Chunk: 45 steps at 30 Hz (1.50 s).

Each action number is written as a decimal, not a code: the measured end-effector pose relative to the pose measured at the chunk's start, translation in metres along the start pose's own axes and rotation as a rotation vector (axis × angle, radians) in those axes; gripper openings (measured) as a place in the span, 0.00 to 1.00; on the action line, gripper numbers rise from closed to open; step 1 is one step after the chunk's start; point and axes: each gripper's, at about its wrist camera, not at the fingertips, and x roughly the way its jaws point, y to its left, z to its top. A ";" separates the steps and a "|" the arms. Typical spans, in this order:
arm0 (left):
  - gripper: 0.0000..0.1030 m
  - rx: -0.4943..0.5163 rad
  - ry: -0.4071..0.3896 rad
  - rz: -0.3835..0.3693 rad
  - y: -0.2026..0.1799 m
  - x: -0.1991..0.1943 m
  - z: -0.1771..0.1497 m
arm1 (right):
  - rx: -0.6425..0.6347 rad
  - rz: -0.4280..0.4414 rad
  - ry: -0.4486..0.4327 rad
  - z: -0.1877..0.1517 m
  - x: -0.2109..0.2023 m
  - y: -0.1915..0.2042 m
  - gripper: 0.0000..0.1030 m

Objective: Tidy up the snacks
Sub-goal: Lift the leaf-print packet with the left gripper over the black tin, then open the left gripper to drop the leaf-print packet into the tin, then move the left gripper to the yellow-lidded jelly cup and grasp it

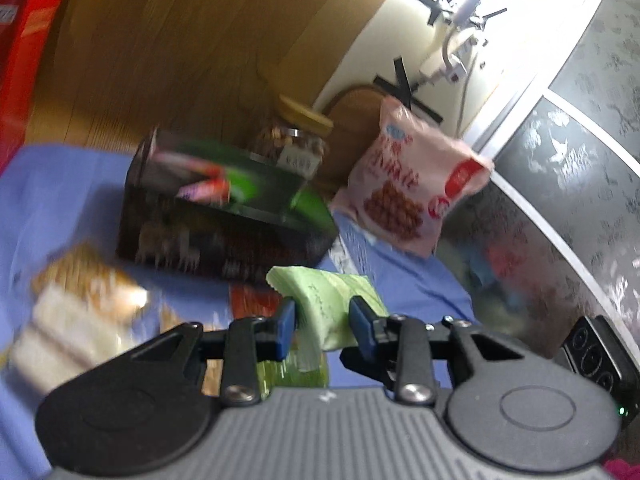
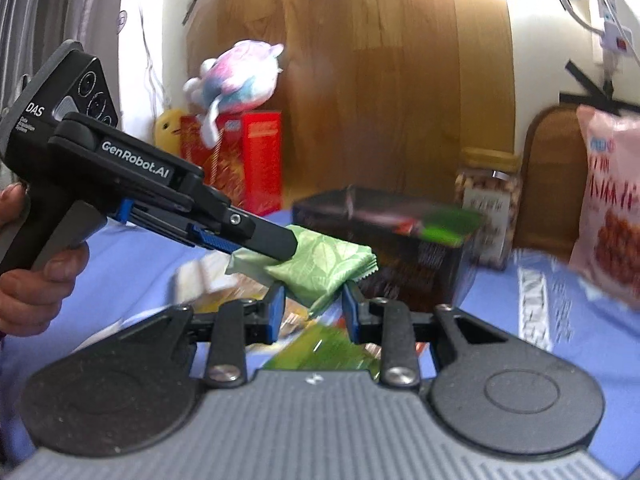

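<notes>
My left gripper (image 1: 322,320) is shut on a pale green snack packet (image 1: 324,292), which stands up between its blue pads above the blue cloth (image 1: 60,200). In the right wrist view a hand holds the left gripper (image 2: 286,246) at the left, its tip on a pale green packet (image 2: 244,260). Just in front, a leaf-patterned green packet (image 2: 324,264) hangs with its lower corner between the pads of my right gripper (image 2: 313,312), which press on it. More green packets (image 2: 320,348) lie blurred on the cloth underneath.
A black and green box (image 1: 224,216) lies behind the packets. A lidded jar of nuts (image 1: 292,140) and a pink snack bag (image 1: 412,184) stand against the wooden board. Wrapped biscuits (image 1: 80,304) lie at the left. A red box (image 2: 256,156) carries a plush toy (image 2: 236,76).
</notes>
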 end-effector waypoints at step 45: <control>0.39 -0.252 0.233 -0.158 -0.014 0.145 -0.024 | 0.379 -0.122 0.056 -0.057 -0.035 -0.106 0.39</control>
